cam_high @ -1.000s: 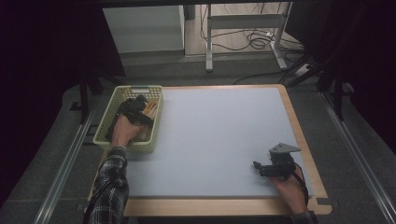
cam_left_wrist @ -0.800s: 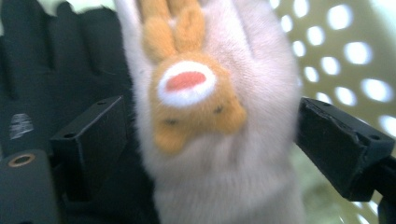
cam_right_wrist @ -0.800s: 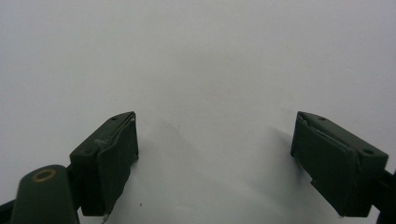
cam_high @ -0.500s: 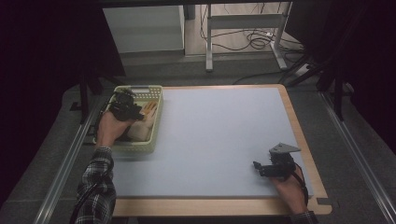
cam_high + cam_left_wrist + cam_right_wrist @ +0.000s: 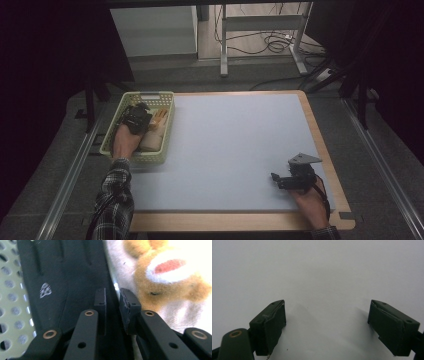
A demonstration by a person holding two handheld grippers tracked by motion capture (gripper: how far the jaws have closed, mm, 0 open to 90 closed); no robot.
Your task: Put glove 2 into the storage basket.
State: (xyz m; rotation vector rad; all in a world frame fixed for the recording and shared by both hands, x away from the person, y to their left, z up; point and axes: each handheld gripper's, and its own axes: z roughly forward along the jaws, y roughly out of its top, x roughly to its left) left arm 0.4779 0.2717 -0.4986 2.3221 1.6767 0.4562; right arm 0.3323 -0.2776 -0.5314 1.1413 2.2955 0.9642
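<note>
my left gripper (image 5: 136,119) is down inside the basket (image 5: 111,140), a pale green one with holes in its walls, standing at the left edge of the table (image 5: 320,150) on the mat (image 5: 235,145). my left jaws have just been closing, and in the left gripper view they are drawn almost together on the edge of the glove (image 5: 62,277), a black one with a small white mark on it, which lies against the basket wall. the black cloth runs up between the two pads (image 5: 130,307), so i am pinching the glove. just right of the glove, touching it, lies the toy (image 5: 165,272), a plush thing in tan and cream with a red patch; from the high view it fills the right half of the basket beside my left hand (image 5: 125,141). my checked sleeve (image 5: 114,200) comes in over the table's near edge.

the middle of the mat is bare and light.

my right gripper (image 5: 278,180) rests near the table's near right corner, well apart from the basket, with the grey plate (image 5: 304,159) on top and my right hand (image 5: 311,202) behind it. in the right gripper view its jaws stand spread wide over the mat with nothing between them.
</note>
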